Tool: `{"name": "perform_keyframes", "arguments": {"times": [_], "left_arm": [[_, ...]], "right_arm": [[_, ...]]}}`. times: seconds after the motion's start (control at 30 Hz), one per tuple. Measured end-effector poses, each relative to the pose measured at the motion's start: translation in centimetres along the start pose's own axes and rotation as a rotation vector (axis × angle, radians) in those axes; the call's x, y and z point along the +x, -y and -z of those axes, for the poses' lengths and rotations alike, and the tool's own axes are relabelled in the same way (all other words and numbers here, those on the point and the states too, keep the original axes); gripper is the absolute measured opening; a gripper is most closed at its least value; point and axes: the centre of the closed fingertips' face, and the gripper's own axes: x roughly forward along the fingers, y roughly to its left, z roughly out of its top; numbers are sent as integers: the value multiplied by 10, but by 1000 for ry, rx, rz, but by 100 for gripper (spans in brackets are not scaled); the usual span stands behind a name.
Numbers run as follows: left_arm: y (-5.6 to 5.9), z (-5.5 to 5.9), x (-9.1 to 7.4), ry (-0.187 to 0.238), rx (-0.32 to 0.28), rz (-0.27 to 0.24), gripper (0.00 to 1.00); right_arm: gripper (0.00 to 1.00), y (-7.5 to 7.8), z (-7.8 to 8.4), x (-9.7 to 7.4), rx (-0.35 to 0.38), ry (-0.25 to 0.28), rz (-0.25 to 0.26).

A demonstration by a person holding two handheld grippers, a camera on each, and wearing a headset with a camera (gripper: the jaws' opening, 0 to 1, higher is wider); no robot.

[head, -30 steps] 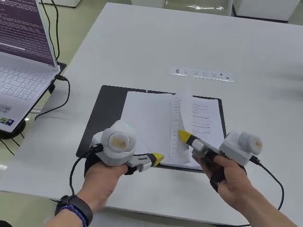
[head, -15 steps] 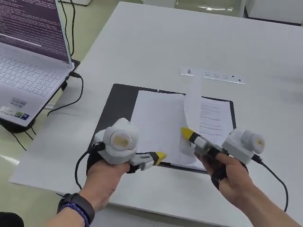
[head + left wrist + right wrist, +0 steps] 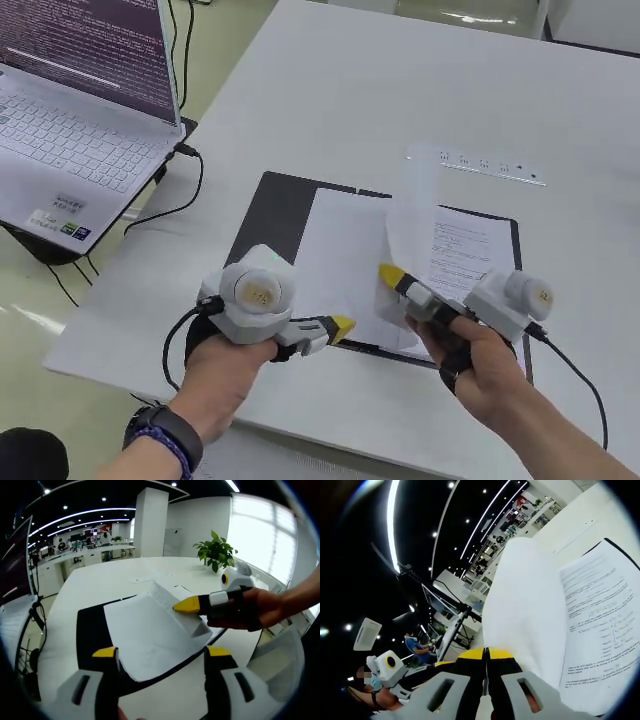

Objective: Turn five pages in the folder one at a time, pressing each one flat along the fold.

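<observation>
Hands are holding yellow-tipped tongs at the near edge of a white desk (image 3: 330,90), seen from above. The left hand (image 3: 225,375), wearing a dark wristband (image 3: 165,435), is pointing the left tongs (image 3: 337,327) to the right, along the near edge of a black folder (image 3: 265,215) that is lying open on the desk. In the left gripper view these tongs are standing released, their jaws wide apart and holding nothing. The near corner of the folder's blank page (image 3: 150,635) is showing between them, though whether they are touching the paper cannot be told.

The right hand (image 3: 480,365) is aiming the right tongs (image 3: 390,275) up and leftward toward the fold. In the right gripper view their jaws are clenched together on the lower edge of a lifted page (image 3: 530,605), which is standing up from the fold and curving. Beside it, on the folder's right half, a printed page (image 3: 470,255) is lying flat.

Past the folder, a socket strip (image 3: 485,167) is sitting flush in the desk. At the far left, an open laptop (image 3: 70,120) is sitting beside the desk's left edge, with dark cables (image 3: 165,215) trailing from it. In the left gripper view a potted plant (image 3: 217,555) is standing far off beyond the desk.
</observation>
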Motion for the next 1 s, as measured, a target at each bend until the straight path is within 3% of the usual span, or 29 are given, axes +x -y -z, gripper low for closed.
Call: {"name": "perform_keyframes", "arguments": {"times": [0.23,1.0], "left_arm": [[-5,3,-6,4,-10,-5,69],[-18,4,-15,17,-40,-30,68]], "right_arm": [[0,-6,10,18,10,-23,-12],[0,-1,39,63,62,-98,-4]]}}
